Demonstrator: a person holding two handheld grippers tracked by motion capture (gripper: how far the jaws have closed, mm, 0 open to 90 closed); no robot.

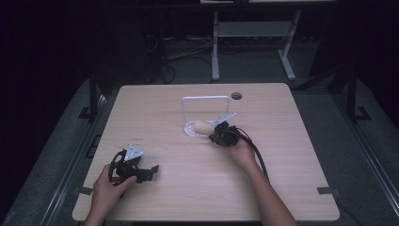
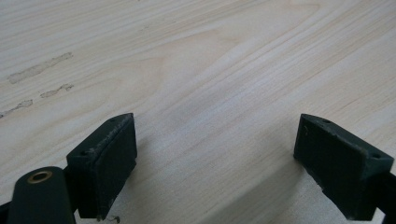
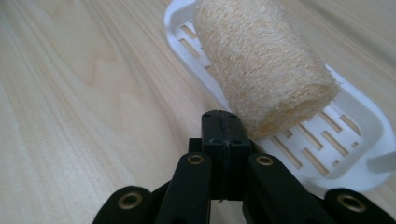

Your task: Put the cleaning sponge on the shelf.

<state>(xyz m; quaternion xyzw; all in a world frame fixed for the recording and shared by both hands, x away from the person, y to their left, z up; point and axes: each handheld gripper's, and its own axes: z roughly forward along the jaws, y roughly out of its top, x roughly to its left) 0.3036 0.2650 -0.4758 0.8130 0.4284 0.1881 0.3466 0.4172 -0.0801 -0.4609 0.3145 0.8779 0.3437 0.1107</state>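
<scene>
Our right tool (image 3: 223, 128) is pressed closed beside the loofah (image 3: 261, 65); our left tool (image 2: 215, 163) gapes wide. We judge the loofah light, springy and rough. We would pinch its middle.

High view: we see the table (image 1: 197, 188) lit evenly from above while the floor and room beyond it fall to near black. Detail there is soft and coarse, and small parts do not resolve.

Left gripper view: bright, diffuse light; we note a soft shadow on the wood beneath and between the black jaws. The wood grain is sharp in the middle and softens toward the top edge.

Right gripper view: bright, no glare. The loofah (image 3: 264, 60) fibres are fairly sharp; its far end and the white tray (image 3: 359, 135) at the right edge blur.
</scene>
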